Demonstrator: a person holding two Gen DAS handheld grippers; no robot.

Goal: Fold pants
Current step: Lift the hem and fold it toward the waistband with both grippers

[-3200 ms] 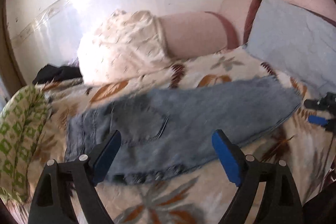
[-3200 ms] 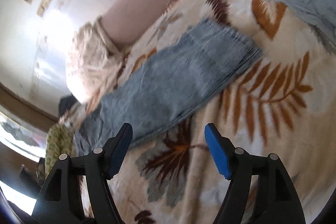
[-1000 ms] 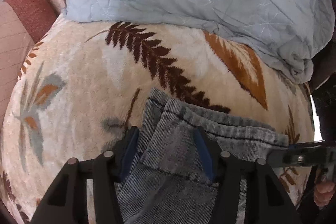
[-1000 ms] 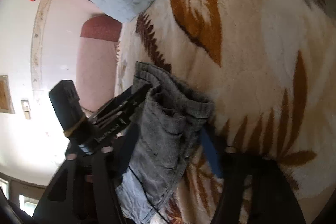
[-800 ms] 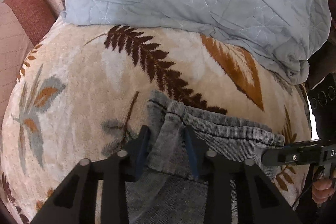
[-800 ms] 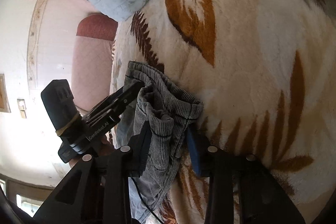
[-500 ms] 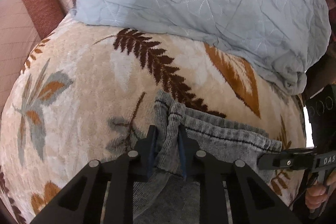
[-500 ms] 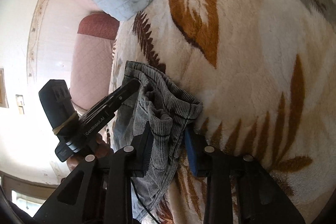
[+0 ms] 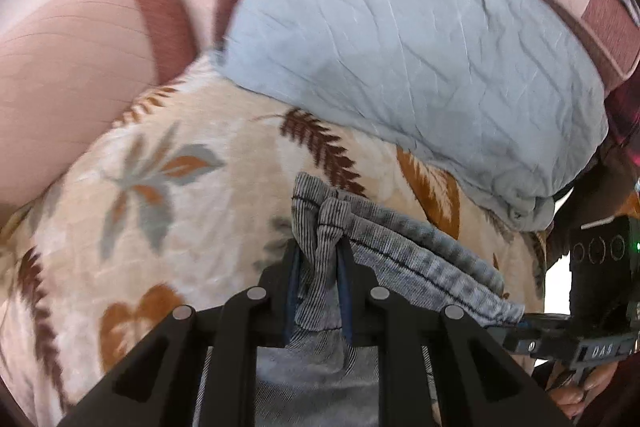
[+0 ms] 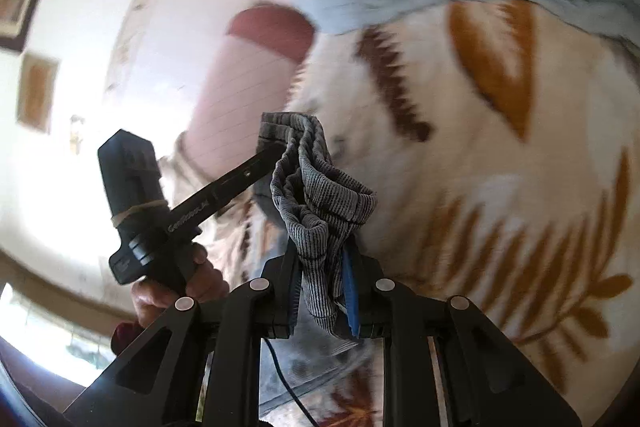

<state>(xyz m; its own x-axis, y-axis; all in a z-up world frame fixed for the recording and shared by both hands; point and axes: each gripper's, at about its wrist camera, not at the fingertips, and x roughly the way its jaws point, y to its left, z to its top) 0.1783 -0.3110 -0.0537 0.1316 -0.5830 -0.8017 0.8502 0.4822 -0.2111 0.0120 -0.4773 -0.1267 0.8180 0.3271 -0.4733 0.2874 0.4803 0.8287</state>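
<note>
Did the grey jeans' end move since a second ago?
Yes. The grey ribbed denim jeans hem, pinched in the left tongs, has lifted off the leaf-patterned blanket.

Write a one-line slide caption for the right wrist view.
Right gripper closing on the bunched hem of grey-blue pants above a leaf-print blanket, left gripper gripping alongside.

Leaf-print blanket spread flat; pale blue quilt bunched on far edge; pink bolster beside

Bare blanket lies open leftward; the grey quilt and, seemingly, a bolster wall off the far side.
</note>
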